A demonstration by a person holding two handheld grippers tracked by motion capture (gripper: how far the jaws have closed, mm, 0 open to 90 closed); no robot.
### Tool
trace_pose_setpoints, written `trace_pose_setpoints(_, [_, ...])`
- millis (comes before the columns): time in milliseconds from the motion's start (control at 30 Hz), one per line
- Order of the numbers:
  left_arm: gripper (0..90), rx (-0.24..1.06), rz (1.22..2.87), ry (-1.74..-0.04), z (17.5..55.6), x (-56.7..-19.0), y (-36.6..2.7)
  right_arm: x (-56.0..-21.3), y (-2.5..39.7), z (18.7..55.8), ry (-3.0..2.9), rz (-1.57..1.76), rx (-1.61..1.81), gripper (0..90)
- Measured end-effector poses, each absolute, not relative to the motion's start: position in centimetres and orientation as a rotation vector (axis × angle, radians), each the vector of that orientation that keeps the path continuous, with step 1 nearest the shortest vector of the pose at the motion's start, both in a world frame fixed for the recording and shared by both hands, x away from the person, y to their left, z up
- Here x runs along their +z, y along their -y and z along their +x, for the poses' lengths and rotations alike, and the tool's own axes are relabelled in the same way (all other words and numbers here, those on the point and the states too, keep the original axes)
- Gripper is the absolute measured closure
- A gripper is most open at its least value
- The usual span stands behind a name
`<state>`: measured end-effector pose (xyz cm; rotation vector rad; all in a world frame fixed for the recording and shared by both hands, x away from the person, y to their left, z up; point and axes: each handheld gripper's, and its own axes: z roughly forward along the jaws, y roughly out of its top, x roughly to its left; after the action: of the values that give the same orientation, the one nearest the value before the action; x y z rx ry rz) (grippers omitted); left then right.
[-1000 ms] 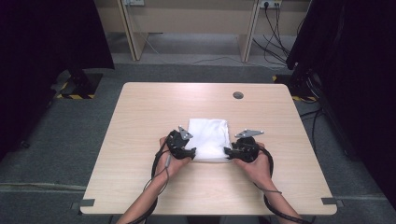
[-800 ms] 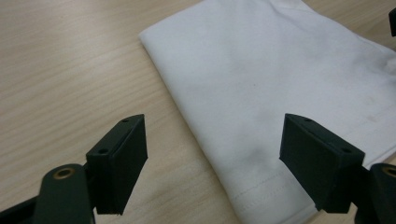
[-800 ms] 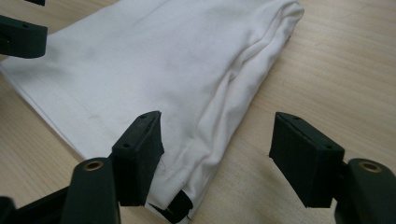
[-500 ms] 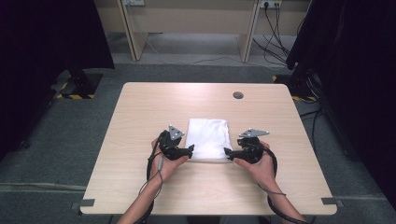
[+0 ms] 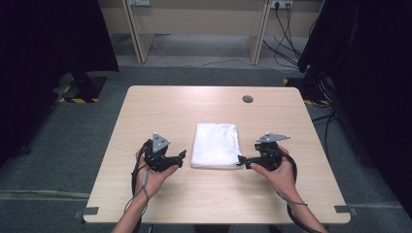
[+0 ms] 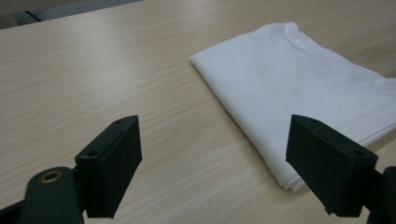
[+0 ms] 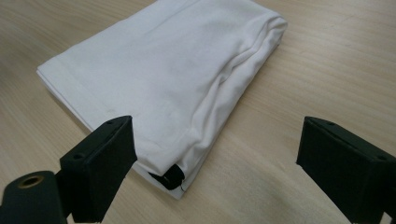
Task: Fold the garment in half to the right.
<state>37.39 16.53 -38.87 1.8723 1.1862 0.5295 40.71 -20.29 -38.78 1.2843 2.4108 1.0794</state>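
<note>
White cloth [image 5: 216, 144], folded into a rectangle, lies flat mid-bench [image 5: 145, 111], between the two grippers.

L gripper [image 5: 181, 156]: fingers [image 6: 109, 165] spread wide, holding nothing. It sits just left of the cloth's near-left corner, not touching in the high view. In the left gripper view the cloth edge runs toward the right-hand finger; contact there can't be told.

R gripper [image 5: 241, 160]: fingers [image 7: 100, 163] spread wide too, nothing pinched. High view puts its tips right at the cloth's near-right corner; touching or just beside, can't tell.

Right gripper view shows stacked fold layers on the cloth's edge and a small dark bit [image 7: 172, 177] poking out at the near corner; too small in the high view. High view adds a round grommet [image 5: 248, 99] at the bench's far side, plus both hands and the trailing cables.
</note>
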Motion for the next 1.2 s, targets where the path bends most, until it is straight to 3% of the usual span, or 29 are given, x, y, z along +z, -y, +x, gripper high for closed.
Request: trace_pose_setpoints(1200, [18.0,0.595,1.823,-1.228,34.2,-38.3,-21.8,-37.1,25.4,38.7,-2.354,1.307,1.106,10.8])
